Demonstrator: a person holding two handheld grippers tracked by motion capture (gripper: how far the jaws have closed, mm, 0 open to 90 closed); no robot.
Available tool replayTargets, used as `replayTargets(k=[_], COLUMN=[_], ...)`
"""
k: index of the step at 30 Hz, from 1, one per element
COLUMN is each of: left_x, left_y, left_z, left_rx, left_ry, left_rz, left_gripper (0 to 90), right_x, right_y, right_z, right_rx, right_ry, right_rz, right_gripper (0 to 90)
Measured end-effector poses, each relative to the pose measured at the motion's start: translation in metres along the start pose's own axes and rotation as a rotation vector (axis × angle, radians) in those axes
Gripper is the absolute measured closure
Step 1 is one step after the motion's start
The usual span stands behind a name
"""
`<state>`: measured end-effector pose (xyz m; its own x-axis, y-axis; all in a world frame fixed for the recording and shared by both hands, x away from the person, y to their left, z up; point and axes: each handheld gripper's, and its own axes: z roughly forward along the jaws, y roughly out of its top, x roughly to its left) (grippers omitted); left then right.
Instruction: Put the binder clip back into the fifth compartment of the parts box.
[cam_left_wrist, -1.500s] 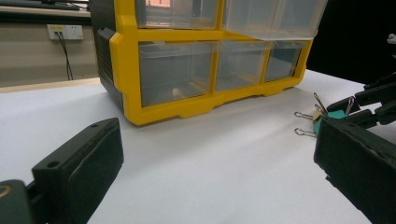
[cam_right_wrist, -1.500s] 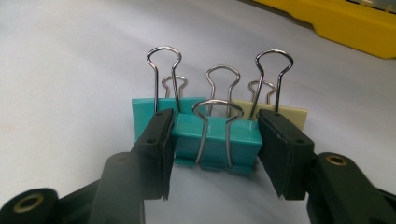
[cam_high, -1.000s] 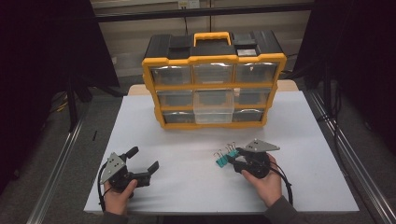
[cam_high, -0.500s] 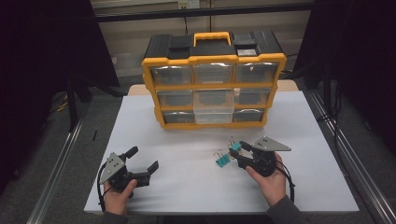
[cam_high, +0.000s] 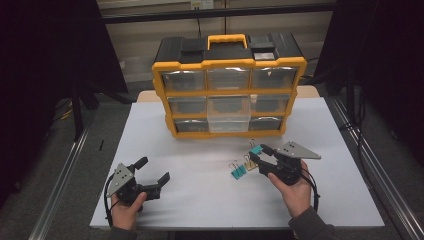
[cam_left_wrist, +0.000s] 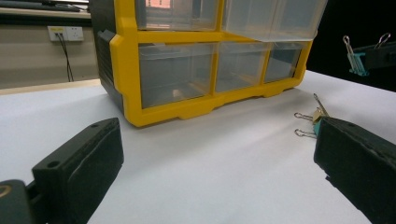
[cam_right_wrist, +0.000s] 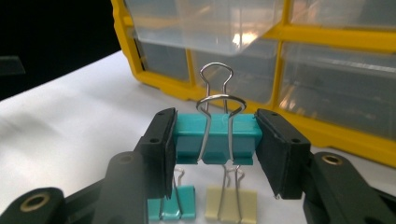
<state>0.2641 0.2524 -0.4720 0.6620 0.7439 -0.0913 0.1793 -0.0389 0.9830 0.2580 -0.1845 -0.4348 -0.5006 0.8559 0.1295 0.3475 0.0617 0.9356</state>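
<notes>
My right gripper (cam_high: 261, 158) is shut on a teal binder clip (cam_high: 256, 149), held by its two ends a little above the white table (cam_high: 200, 200). In the right gripper view the held clip (cam_right_wrist: 215, 138) sits between the jaws with its wire handles up. Below it a second teal clip (cam_right_wrist: 173, 201) and a cream clip (cam_right_wrist: 232, 200) lie on the table; from above the teal one (cam_high: 237, 171) is just left of the cream one (cam_high: 250, 163). My left gripper (cam_high: 153, 170) rests at the front left, open and holding nothing.
A yellow and black organizer (cam_high: 227, 85) with clear drawers stands at the back of the table. One middle drawer (cam_high: 229, 120) is pulled out toward me. The left gripper view shows the organizer (cam_left_wrist: 154, 112) close ahead and the lying clips (cam_left_wrist: 317, 114) to its right.
My right gripper has risen with the teal clip and drifted slightly right, away from the two clips on the table. The left gripper has stayed in place.
</notes>
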Motion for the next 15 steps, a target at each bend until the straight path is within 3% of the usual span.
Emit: replayTargets(k=[15], left_x=[0.001], left_y=[0.0], left_z=[0.0], left_rx=[-0.003], left_ry=[-0.003], left_rz=[0.008], left_gripper=[1.6], right_x=[-0.008], right_y=[0.035], right_z=[-0.011], right_rx=[-0.069], right_ry=[-0.009], right_rz=[0.016], right_gripper=[50.0])
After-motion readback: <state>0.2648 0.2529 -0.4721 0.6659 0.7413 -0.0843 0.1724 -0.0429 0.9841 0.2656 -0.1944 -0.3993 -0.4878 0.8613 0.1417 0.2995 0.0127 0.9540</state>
